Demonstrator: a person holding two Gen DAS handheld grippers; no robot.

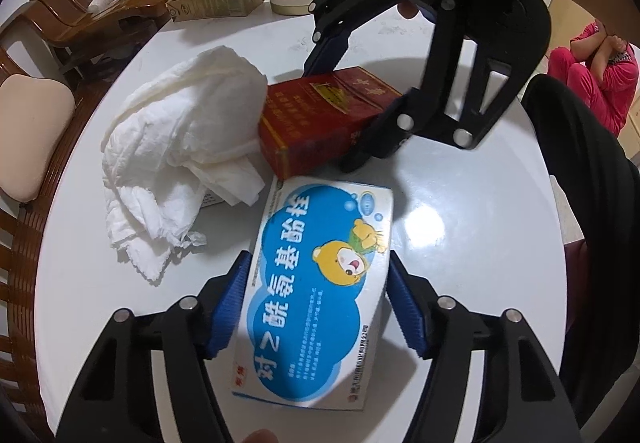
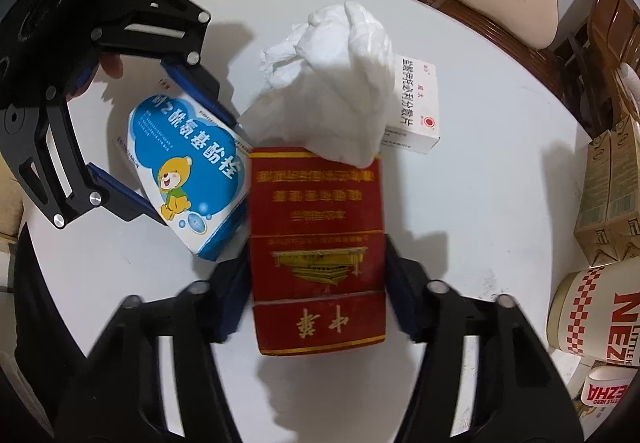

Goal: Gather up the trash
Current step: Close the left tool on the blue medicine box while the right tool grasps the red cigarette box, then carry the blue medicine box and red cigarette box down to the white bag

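White round surface point(image 1: 460, 203) | left claw point(image 1: 320, 303) clenched on blue-and-white medicine box point(image 1: 316, 283), lying flat | right claw point(image 2: 318, 295) clenched on red cigarette pack point(image 2: 318, 243), beside it | crumpled tissue point(image 1: 180, 147) touching pack's far end | second white box point(image 2: 416, 111) under tissue

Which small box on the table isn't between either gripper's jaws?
The white medicine box half under the crumpled tissue; the blue bear box and red pack sit between jaws.

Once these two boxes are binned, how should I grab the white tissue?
Pinch the tissue at its raised, bunched peak, coming from above. It is a loose crumpled heap draped against the red box, so no firm side offers a grip.
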